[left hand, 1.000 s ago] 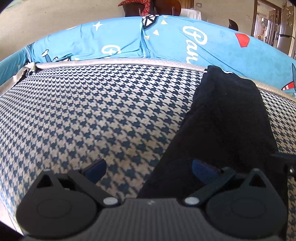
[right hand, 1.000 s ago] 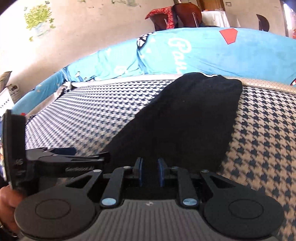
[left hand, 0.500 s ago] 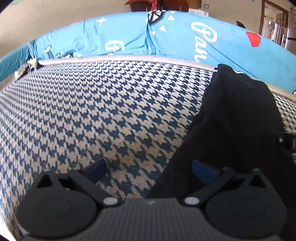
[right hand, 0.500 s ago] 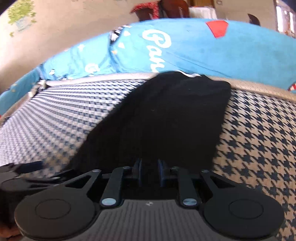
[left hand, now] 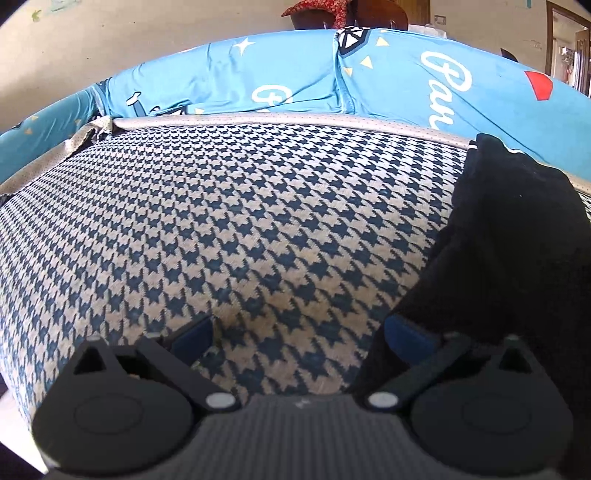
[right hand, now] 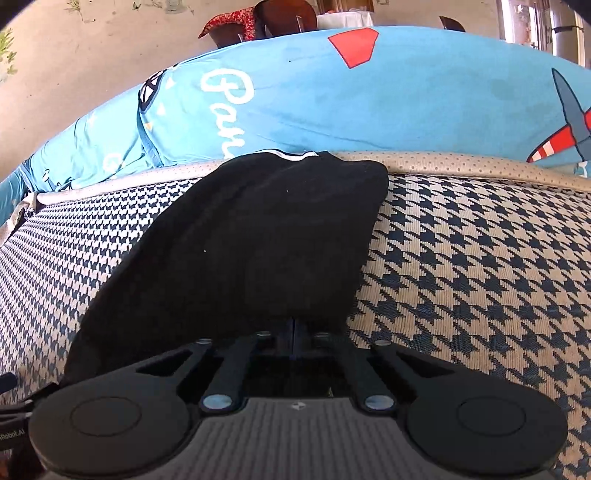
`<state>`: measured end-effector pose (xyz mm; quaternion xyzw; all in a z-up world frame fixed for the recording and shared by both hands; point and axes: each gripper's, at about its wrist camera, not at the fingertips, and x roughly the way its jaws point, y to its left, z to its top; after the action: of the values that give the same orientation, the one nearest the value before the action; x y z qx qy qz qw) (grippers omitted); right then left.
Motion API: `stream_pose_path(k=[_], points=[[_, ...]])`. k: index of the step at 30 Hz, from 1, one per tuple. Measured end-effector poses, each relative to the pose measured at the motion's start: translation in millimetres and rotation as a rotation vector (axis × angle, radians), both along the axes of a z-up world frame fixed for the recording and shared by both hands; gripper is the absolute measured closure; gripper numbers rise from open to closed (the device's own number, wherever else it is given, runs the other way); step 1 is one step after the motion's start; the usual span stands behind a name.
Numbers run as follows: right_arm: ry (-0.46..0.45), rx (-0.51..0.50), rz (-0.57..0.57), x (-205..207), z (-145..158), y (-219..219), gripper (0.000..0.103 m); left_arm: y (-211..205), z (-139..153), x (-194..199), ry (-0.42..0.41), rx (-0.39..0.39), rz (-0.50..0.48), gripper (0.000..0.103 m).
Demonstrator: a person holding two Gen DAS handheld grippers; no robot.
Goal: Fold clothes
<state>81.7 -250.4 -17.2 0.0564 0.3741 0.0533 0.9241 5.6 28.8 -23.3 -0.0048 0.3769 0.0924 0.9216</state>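
- Black garment (right hand: 258,240) lies lengthwise on the houndstooth cushion (right hand: 480,258), its far end reaching the beige perforated trim (right hand: 461,162) at the back edge.
- A thin white edge shows at the garment's far end, touching the trim.
- Near end of the garment runs down to the right gripper (right hand: 294,332); jaws are together and clamped on the cloth's near edge, with only a dark slit between them.
- Right wrist view: the garment's left side slopes down toward the lower left corner, where part of another black device shows; too cropped to identify for certain, possibly the other gripper.
- Left gripper (left hand: 299,334): jaws wide apart, nothing between them but bare houndstooth fabric.
- Blue pads (left hand: 194,338) visible on both left fingers. The right-hand finger sits at the garment's left edge, against or just over the dark cloth; contact cannot be told.
- Left wrist view: the garment occupies the right side of the frame; the cushion to its left is uncovered.
- Blue printed cover (left hand: 295,77) with white script, stars and a red shape rises behind the trim.
- Background: pale wall, a dark chair (right hand: 284,14) with red patterned cloth (right hand: 231,22) draped on it.
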Motion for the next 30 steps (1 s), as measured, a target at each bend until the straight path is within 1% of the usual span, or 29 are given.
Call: stream_pose_path(k=[1,3,4,8,15,20,25,27,30], points=[[-0.001,0.002,-0.001,0,1,0,0.103,0,0,-1,0.0,0.002,0.002,0.0],[-0.021,0.025,0.008,-3,6,1,0.097,0,2,-2,0.0,0.002,0.006,0.0],[-0.034,0.039,0.02,-4,8,3,0.097,0,3,-3,0.0,0.0,0.008,0.0],[-0.057,0.109,0.081,-2,15,9,0.095,1,9,-2,0.006,-0.052,-0.002,0.0],[-0.059,0.141,0.175,8,12,35,0.095,-24,12,3,-0.015,-0.029,-0.075,0.0],[-0.067,0.169,0.251,16,11,55,0.095,-33,11,11,-0.004,-0.04,-0.092,0.0],[-0.054,0.174,0.301,29,3,73,0.095,-34,9,15,0.003,-0.042,-0.099,0.0],[-0.045,0.175,0.3,35,-1,76,0.095,-34,8,16,0.006,-0.039,-0.102,0.0],[-0.039,0.139,0.281,45,-6,82,0.095,-32,5,17,0.011,-0.041,-0.106,0.0]])
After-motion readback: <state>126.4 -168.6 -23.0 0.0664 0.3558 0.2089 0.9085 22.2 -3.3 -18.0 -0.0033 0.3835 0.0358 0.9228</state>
